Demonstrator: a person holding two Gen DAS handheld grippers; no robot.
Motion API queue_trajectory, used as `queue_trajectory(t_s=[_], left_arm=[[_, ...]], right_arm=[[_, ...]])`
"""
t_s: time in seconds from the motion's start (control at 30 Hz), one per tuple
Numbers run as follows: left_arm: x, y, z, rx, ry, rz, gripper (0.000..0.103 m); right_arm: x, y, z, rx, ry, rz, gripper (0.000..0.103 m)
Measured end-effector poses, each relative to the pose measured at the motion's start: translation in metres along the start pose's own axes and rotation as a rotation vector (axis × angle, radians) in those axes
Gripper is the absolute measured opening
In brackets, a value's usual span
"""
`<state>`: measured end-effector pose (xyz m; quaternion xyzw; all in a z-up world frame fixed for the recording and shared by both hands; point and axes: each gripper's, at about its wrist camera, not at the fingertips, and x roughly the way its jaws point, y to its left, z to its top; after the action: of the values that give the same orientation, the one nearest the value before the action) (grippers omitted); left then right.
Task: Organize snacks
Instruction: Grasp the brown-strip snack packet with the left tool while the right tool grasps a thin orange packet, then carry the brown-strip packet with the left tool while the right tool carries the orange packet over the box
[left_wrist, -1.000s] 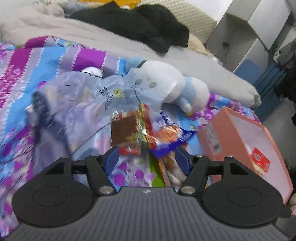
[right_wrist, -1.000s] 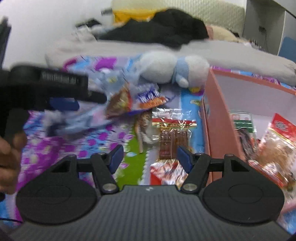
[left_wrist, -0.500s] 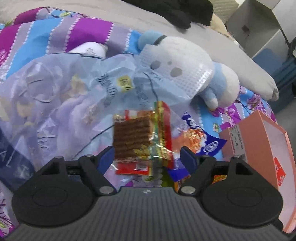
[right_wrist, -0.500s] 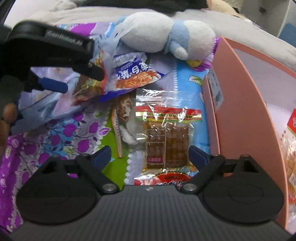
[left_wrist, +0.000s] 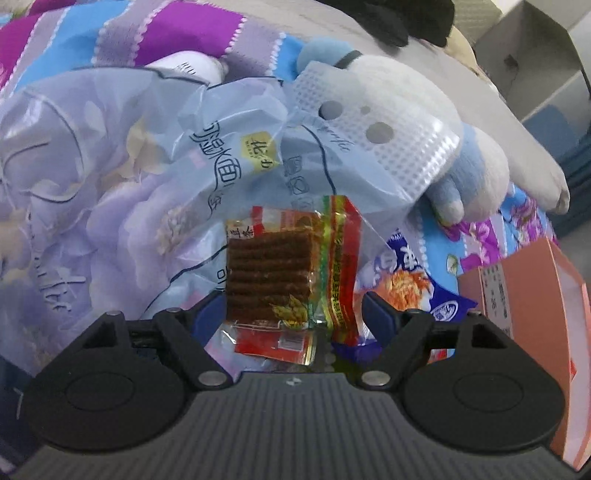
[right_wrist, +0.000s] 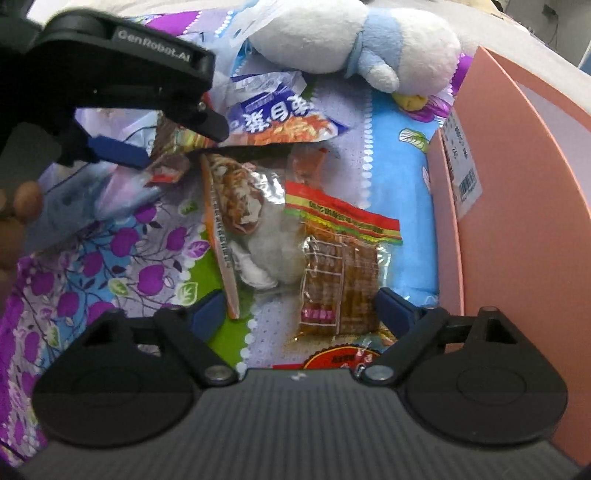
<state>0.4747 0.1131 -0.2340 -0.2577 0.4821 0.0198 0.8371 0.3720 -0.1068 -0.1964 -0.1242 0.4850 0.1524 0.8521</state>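
Both my tongs, left (left_wrist: 293, 312) and right (right_wrist: 297, 308), are spread, each straddling a brown snack pack (left_wrist: 271, 278) (right_wrist: 338, 284) on the bed, but crinkly plastic bag (left_wrist: 110, 177) might snag in the left tongs.

A bedroom in a home is indicated: a bed is covered by a floral quilt (left_wrist: 155, 40), on which a plush toy (left_wrist: 413, 122) is laid, with dark clothes (left_wrist: 399, 14) heaped behind the toy.

Ahead of right tongs: four snack packs (right_wrist: 338, 273) plus one at the bottom edge, one plush (right_wrist: 354, 40), one box (right_wrist: 517, 221).
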Motion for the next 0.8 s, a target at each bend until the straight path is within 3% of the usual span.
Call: queue_trajectory(t_s=[0.1, 0.13, 0.2, 0.27, 0.43, 0.53, 0.6, 0.67, 0.8], left_arm=[[0.001, -0.002, 0.0, 0.008, -0.004, 0.017, 0.078], [0.002, -0.003, 0.0, 0.015, -0.007, 0.025, 0.076], [0.0, -0.002, -0.002, 0.021, -0.013, 0.034, 0.07], [-0.003, 0.0, -0.003, 0.023, -0.014, 0.032, 0.066], [-0.011, 0.007, -0.004, -0.004, -0.007, 0.01, 0.055], [-0.02, 0.005, -0.007, 0.004, 0.001, 0.013, 0.053], [-0.028, 0.002, -0.01, 0.005, 0.003, 0.006, 0.049], [-0.037, -0.003, -0.014, 0.013, 0.007, 0.012, 0.048], [-0.056, -0.012, -0.025, 0.02, 0.0, 0.005, 0.048]], right_arm=[[-0.006, -0.006, 0.001, 0.02, -0.001, -0.013, 0.067], [-0.008, -0.008, 0.001, 0.021, -0.002, -0.023, 0.057], [-0.012, -0.013, 0.001, 0.036, 0.001, -0.018, 0.051], [-0.015, -0.015, 0.001, 0.035, 0.008, -0.03, 0.037], [-0.028, -0.015, 0.0, 0.018, 0.01, -0.024, 0.032], [-0.037, -0.015, 0.0, 0.012, 0.009, -0.031, 0.022], [-0.048, -0.017, -0.002, 0.013, 0.002, -0.027, 0.02], [-0.055, -0.019, -0.004, 0.015, 0.006, -0.027, 0.013], [-0.073, -0.023, -0.009, 0.027, -0.004, -0.011, 0.009]])
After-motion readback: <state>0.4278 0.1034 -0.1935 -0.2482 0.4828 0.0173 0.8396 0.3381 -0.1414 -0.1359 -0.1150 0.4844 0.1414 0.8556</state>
